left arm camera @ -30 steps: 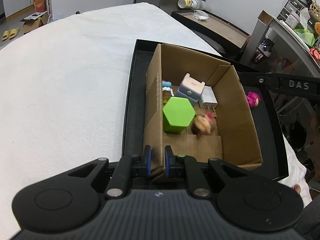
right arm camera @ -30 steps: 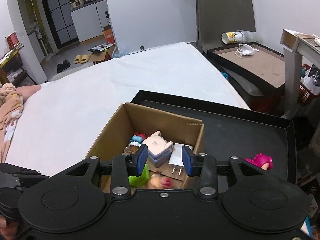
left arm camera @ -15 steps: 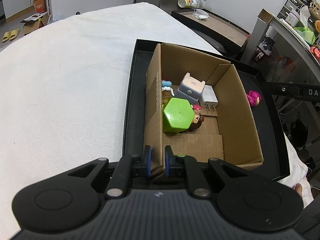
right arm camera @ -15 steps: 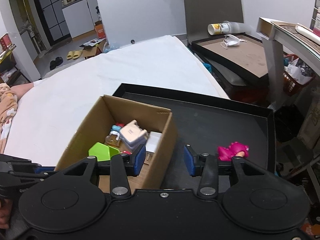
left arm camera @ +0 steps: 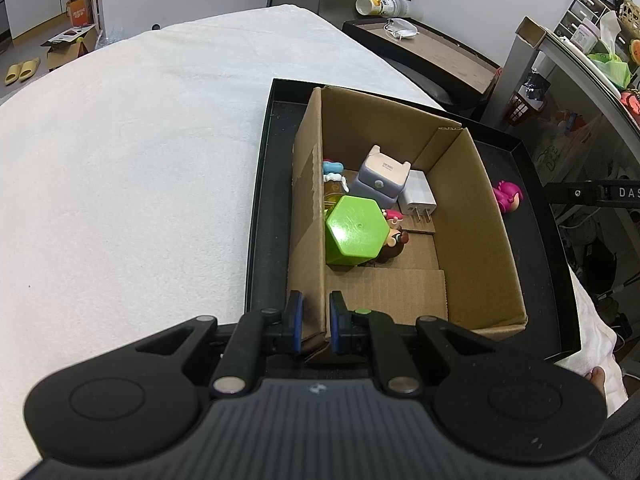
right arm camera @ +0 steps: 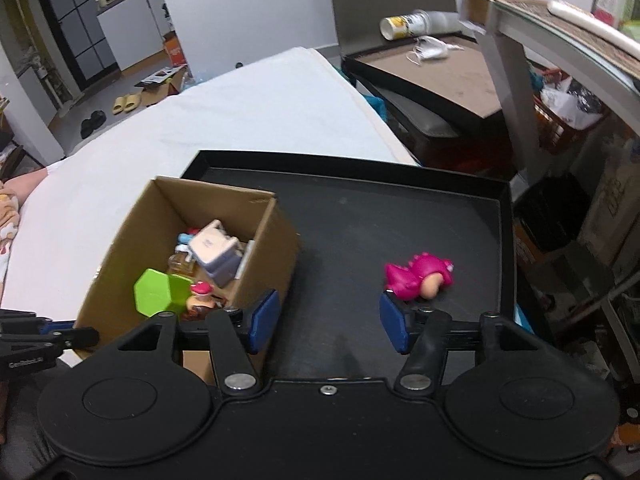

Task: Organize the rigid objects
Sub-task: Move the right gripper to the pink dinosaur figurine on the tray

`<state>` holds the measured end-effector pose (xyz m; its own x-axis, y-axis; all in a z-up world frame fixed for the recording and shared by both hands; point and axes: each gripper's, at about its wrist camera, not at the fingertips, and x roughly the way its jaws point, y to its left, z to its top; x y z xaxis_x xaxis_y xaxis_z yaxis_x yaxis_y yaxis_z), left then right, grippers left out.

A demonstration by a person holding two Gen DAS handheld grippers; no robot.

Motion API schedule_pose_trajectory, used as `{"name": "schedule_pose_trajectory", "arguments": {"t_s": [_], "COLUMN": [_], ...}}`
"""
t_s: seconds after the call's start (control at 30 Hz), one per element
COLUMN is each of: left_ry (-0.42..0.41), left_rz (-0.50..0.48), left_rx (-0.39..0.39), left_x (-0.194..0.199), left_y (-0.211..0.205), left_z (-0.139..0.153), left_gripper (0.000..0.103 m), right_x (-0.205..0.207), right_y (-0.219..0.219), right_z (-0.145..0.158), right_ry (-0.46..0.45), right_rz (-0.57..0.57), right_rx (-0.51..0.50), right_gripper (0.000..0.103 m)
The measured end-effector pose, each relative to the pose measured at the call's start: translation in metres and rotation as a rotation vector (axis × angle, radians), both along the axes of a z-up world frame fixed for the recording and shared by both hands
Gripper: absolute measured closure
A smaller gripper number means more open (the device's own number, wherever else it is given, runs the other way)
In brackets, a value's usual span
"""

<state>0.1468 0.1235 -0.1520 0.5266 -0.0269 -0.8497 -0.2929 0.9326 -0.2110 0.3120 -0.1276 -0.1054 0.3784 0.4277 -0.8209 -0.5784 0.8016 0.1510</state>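
Left tongs (left arm camera: 314,322) pinch the near wall of a cardboard box (left arm camera: 476,216); right tongs (right arm camera: 327,324) hang spread and empty over a black tray (right arm camera: 352,216).

The right tongs' jaws have just been opening, nothing between them; a pink dinosaur toy (right arm camera: 418,276) lies on the tray just beyond the right fingertip. The box stands in the tray's left part, holding a green hexagonal block (left arm camera: 354,232), a small figurine (right arm camera: 200,296), a lilac container (left arm camera: 380,178) and a white charger (left arm camera: 418,196). The tray rests on a white bed (left arm camera: 132,152).
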Motion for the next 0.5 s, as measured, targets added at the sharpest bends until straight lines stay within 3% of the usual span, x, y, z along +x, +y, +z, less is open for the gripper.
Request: {"name": "schedule_pose_trajectory", "arguments": {"t_s": [0.23,0.4,0.5], "left_ry": [-0.001,-0.001,0.001], "left_rz": [-0.001,-0.003,-0.003], "left_rx": [0.006,0.005,0.003], "left_x": [0.0,0.0,0.001], "left_y": [0.0,0.0,0.0], "left_z": [-0.001,-0.001,-0.001], "left_gripper": [0.09,0.09,0.09], "right_x": [0.018,0.031,0.036], "right_y": [-0.02,-0.026,-0.023], "right_z": [-0.015,-0.03,-0.039], "right_ry": [0.042,0.071,0.065], "right_rz": [-0.048,-0.091,-0.093], "right_rx": [0.034,0.042,0.032], "right_gripper": [0.037,0.036,0.029]}}
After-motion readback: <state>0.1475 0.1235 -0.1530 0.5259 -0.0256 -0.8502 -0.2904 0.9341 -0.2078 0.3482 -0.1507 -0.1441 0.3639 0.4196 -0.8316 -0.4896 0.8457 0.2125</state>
